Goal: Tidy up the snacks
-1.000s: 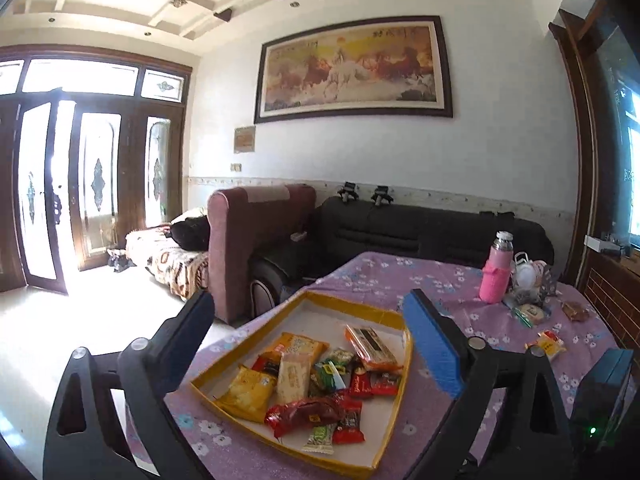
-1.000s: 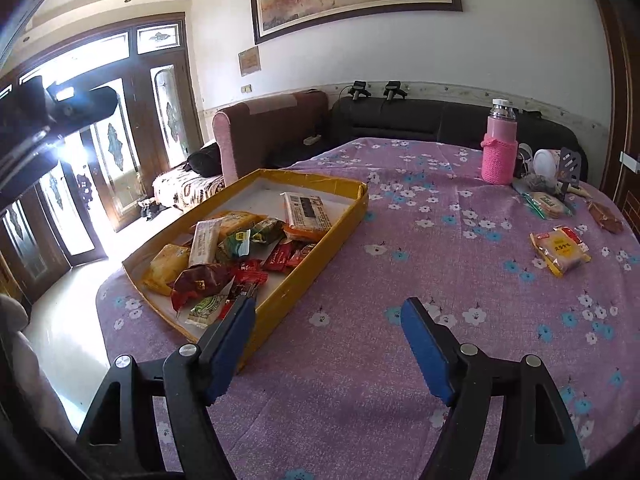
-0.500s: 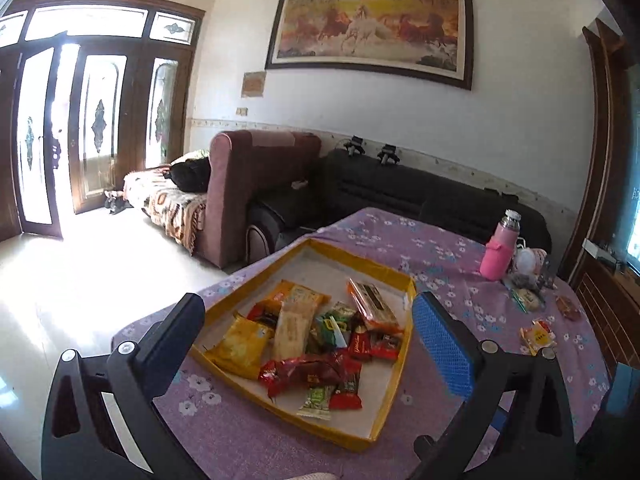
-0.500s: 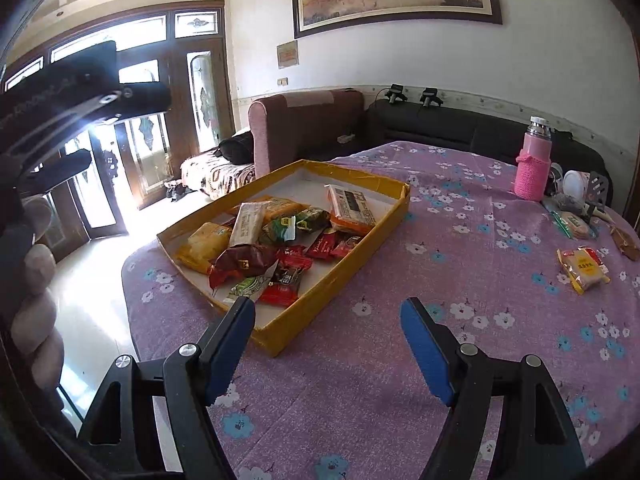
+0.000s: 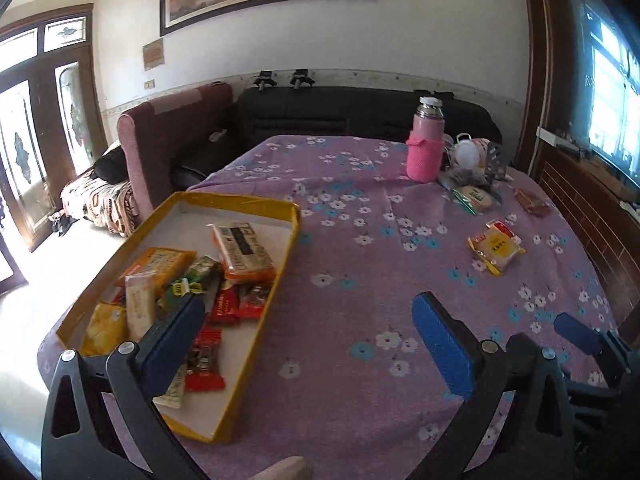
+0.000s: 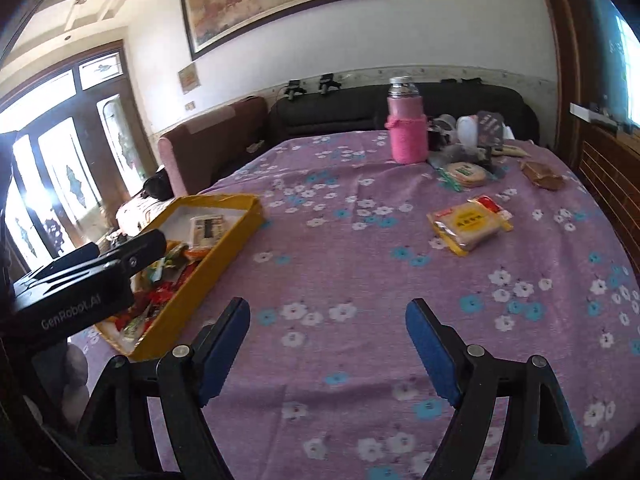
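A yellow tray (image 5: 260, 308) holding several snack packets (image 5: 242, 252) sits at the table's left edge; it also shows in the right wrist view (image 6: 224, 248). A yellow cracker packet (image 5: 496, 246) lies loose on the purple cloth at the right, also in the right wrist view (image 6: 468, 222). A round biscuit pack (image 6: 466, 172) and a brown packet (image 6: 542, 174) lie farther back. My left gripper (image 5: 308, 324) is open and empty, over the tray's near right side. My right gripper (image 6: 328, 328) is open and empty above the cloth.
A pink bottle (image 5: 426, 146) stands at the back with cups and clutter (image 5: 476, 156) beside it. The table (image 6: 340, 272) has a flowered purple cloth. Sofas (image 5: 360, 116) stand behind the table. The left gripper's body (image 6: 80, 284) shows at the right view's left edge.
Both grippers have swung right and lower toward the table, so the tray has slid to the left of each view. Both stay open.
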`<state>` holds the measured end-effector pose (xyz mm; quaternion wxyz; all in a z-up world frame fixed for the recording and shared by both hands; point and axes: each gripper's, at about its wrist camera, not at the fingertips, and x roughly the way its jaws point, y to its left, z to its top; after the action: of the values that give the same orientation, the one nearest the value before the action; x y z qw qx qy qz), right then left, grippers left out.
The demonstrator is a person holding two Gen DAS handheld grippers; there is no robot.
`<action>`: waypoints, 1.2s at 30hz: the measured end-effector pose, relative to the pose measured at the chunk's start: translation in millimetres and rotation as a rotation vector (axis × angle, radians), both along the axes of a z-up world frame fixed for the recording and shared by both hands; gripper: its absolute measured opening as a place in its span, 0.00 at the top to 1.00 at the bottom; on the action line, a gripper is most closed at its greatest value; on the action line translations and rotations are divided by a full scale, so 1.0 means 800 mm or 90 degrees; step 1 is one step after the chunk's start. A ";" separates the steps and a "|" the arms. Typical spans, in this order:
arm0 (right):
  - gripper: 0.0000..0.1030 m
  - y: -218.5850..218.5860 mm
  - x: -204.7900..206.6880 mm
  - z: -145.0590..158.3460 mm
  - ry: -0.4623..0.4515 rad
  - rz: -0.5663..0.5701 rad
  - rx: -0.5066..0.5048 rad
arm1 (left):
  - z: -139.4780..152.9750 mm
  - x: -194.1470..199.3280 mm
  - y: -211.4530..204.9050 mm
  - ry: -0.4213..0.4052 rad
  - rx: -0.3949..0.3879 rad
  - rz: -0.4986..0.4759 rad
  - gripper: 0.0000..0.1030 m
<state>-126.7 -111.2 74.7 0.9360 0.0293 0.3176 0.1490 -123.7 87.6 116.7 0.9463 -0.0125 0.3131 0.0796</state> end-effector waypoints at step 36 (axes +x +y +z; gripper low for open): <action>0.20 0.121 -0.018 -0.027 0.035 0.170 -0.060 | 0.004 -0.033 0.080 -0.057 -0.012 0.094 0.00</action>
<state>-141.3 -14.7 52.8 0.8992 -0.0531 0.3509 0.2560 -149.9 151.5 119.9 0.9508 -0.0483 0.2692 0.1455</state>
